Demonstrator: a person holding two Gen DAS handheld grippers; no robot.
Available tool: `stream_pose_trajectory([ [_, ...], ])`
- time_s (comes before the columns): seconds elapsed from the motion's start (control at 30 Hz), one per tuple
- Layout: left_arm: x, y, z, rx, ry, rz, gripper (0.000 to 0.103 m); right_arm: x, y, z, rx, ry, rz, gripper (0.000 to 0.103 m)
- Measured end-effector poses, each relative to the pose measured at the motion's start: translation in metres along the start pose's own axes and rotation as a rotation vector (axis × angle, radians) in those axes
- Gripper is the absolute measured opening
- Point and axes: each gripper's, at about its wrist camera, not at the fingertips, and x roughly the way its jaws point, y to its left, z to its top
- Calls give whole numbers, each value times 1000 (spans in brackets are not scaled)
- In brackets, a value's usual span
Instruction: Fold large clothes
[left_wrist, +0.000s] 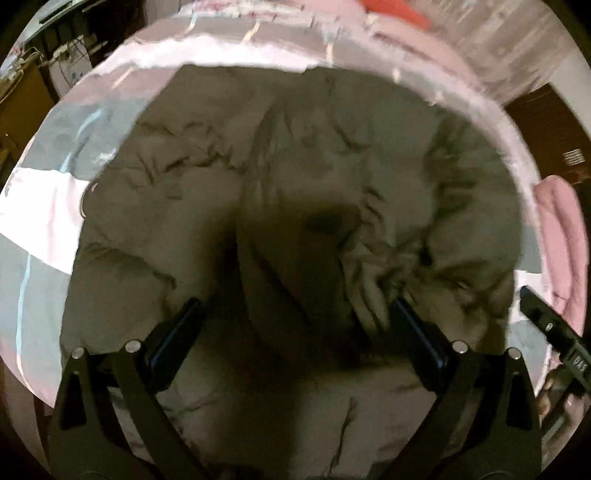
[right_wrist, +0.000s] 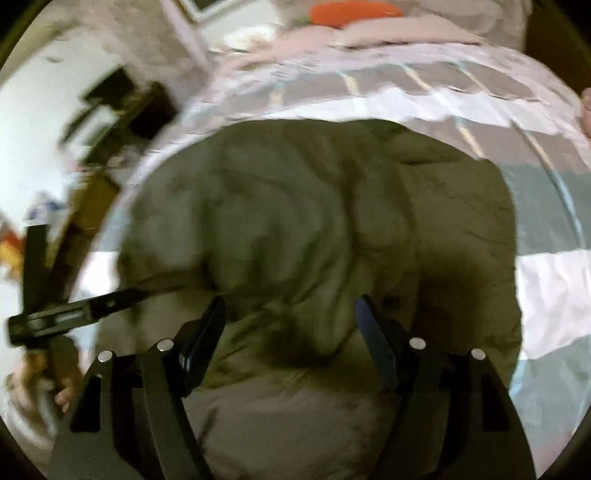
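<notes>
The puffy olive-green quilted jacket (left_wrist: 295, 221) is lying crumpled on the pink-and-grey striped bedsheet (left_wrist: 40, 192). The left gripper (left_wrist: 295, 317) and right gripper (right_wrist: 290, 317) are being held spread above it, nothing pinched.

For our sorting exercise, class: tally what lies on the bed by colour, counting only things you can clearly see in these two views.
Olive-grey: 1, the padded jacket
Pink: 1, the blanket bunched at the edge of the bed
Orange: 1, a blurred cushion-like thing at the far end
Total: 3
</notes>
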Motion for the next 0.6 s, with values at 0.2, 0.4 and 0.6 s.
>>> stream_pose_trajectory([
  [0.2,34,-9,-15,31,84,44,101,67,10,-19,-69,175,-143,79],
  [0.4,89,-32,-7,45,107,149,101,80,-5,8,23,3,-253,79],
  [0.6,50,-35,2,99,19,175,101,50,5,17,50,-8,-221,79],
])
